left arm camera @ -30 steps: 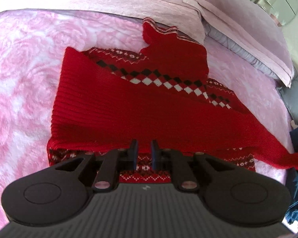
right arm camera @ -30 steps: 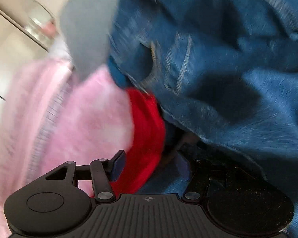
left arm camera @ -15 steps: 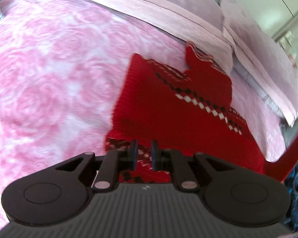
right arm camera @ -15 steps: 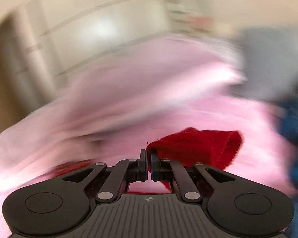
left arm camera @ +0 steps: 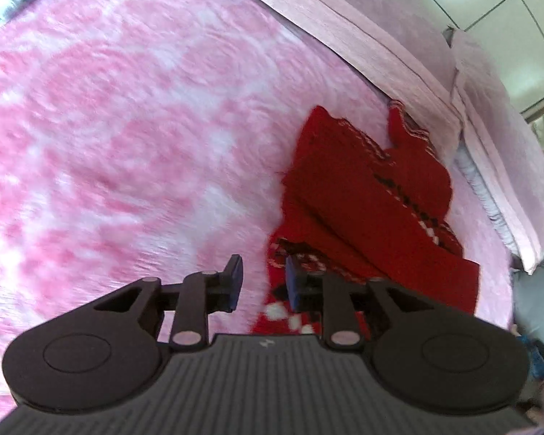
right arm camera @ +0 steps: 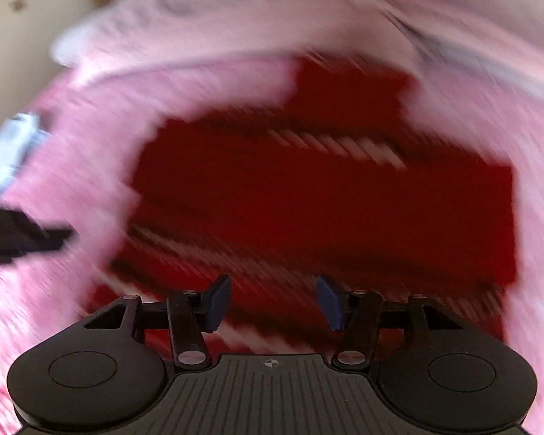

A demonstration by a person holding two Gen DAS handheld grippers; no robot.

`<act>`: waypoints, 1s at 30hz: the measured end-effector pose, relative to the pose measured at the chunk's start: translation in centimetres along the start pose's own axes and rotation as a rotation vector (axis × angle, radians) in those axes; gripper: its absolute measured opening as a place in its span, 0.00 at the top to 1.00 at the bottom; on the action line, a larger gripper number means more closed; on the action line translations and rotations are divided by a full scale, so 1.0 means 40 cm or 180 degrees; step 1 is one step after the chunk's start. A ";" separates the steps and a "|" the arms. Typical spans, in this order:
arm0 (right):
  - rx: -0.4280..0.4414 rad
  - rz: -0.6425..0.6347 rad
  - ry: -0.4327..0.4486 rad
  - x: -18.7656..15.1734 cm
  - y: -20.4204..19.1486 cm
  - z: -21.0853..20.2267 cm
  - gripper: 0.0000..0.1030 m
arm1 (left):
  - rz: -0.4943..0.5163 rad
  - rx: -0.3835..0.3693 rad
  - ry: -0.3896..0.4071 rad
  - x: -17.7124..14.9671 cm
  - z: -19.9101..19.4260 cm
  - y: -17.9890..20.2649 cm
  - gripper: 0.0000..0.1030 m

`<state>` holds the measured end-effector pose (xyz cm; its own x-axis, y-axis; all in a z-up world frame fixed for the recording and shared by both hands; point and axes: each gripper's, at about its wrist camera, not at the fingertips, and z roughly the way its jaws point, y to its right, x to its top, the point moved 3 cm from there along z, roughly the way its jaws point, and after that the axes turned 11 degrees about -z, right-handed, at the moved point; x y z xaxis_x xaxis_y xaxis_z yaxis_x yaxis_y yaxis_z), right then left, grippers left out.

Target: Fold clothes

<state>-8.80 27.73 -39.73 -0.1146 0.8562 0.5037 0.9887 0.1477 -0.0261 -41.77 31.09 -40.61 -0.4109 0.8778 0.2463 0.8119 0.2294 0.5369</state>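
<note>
The red sweater (left arm camera: 366, 195) lies on the pink bedspread (left arm camera: 127, 127), up near the pillows (left arm camera: 399, 36), with both sleeves already laid across its body so it makes a rough oblong. From the left gripper (left arm camera: 260, 277) it sits ahead and to the right, its long axis running away from the jaws toward the pillows, and its patterned hem corner is just under the right-hand pad. That gripper's jaws have just been opening and stand narrowly apart, nothing between them. The right gripper (right arm camera: 273, 302) hangs squarely over the sweater's lower edge (the view is badly smeared, so fine detail is lost); its jaws have just been opening too, wider than the left's, and they are empty, cloth only showing beneath the gap. I'd judge the hem is what gets taken next, and both grippers are close to it, the right one centred, the left at the corner
</note>
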 end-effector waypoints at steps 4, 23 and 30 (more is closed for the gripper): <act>-0.0521 0.0114 -0.0199 -0.098 0.133 -0.036 0.46 | -0.0078 -0.0050 0.0043 0.009 0.060 0.032 0.69; -0.1179 -0.0865 0.0404 -0.070 0.310 -0.007 0.95 | 0.0349 -0.0259 0.0605 0.078 0.090 0.121 0.98; -0.1049 -0.0889 -0.0049 -0.101 0.315 0.036 0.76 | 0.0547 0.0305 0.0544 0.046 0.152 0.094 0.95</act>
<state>3.97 26.83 -43.35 -0.3813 0.8133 0.4394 0.8972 0.2111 0.3878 -36.97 36.14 -43.05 -0.3209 0.8254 0.4645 0.9081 0.1290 0.3983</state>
